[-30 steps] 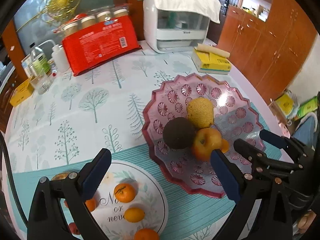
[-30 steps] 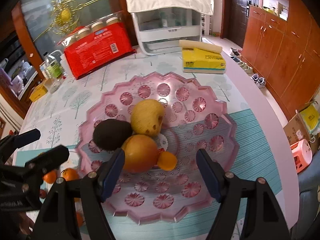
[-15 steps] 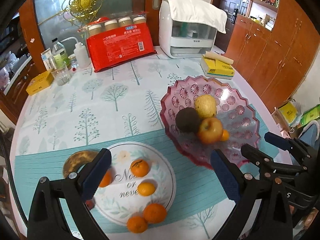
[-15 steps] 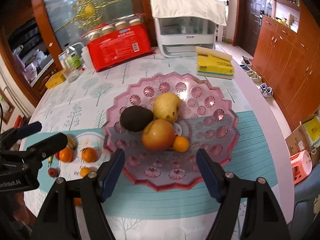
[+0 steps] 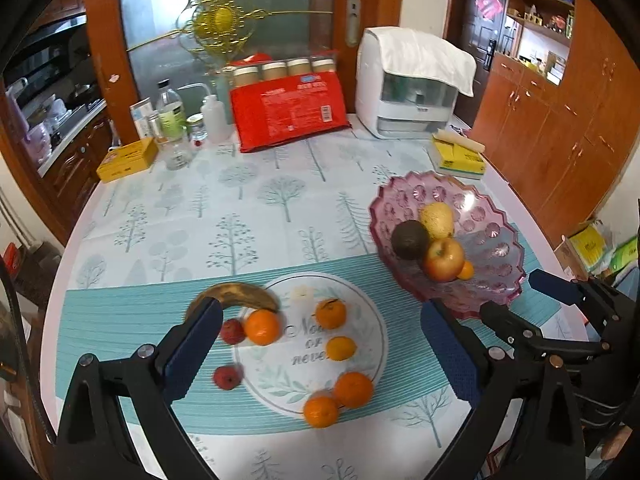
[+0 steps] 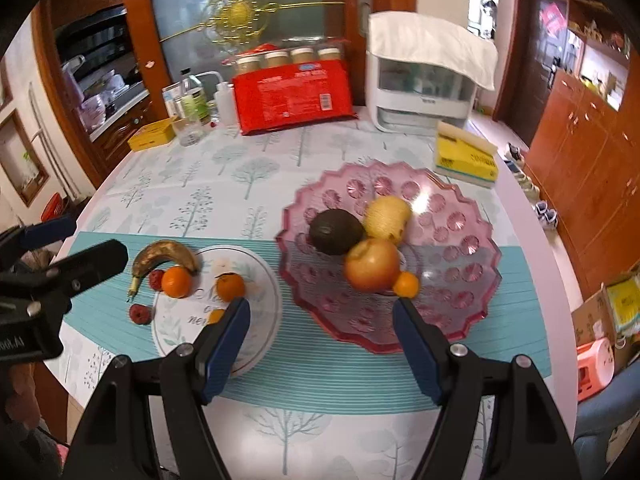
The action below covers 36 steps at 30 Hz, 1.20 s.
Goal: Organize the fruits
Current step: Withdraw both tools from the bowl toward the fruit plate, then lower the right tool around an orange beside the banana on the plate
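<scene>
Both grippers were held above the table (image 5: 168, 216), jaws wide apart and nothing held: left gripper (image 5: 320, 344) over the white plate (image 5: 372, 360), right gripper (image 6: 322, 340) before the pink bowl (image 6: 460, 248). Apple (image 6: 373, 264), avocado (image 6: 335, 231), pear (image 6: 387, 217) and one orange (image 6: 406, 284) were seen in the bowl. Five oranges were counted on the plate; a banana (image 5: 236, 294) lay across its rim, two lychees just beside it.

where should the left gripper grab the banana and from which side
Take the banana across the thick middle of its arch, coming straight down from above with the left gripper open. It lies flat on the placemat, one end over the white plate rim and touching a mandarin, so the middle probably leaves the fingers most room.
</scene>
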Each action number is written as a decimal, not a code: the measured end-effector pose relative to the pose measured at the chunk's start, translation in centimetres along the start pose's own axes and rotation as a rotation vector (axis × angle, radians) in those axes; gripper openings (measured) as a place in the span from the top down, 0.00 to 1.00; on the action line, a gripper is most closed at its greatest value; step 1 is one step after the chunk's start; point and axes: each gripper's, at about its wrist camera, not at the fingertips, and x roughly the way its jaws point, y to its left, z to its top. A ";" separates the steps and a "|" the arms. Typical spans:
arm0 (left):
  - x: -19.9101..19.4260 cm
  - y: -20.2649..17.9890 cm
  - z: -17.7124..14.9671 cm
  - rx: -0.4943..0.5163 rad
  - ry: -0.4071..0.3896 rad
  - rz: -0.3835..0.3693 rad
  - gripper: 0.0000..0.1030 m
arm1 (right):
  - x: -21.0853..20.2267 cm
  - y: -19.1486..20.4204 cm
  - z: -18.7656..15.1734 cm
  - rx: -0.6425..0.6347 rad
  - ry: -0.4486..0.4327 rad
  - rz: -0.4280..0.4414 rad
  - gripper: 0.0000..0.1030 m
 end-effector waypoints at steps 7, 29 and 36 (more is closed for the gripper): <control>-0.3 4.8 -1.0 0.009 0.023 0.053 0.04 | 0.6 3.2 0.4 0.002 0.012 0.019 0.28; 9.6 16.8 -2.0 0.095 0.208 0.004 0.12 | 8.5 10.9 0.5 0.053 0.188 0.037 0.42; 13.4 18.2 -1.3 0.092 0.255 -0.049 0.21 | 12.2 14.3 1.1 0.036 0.248 0.105 0.48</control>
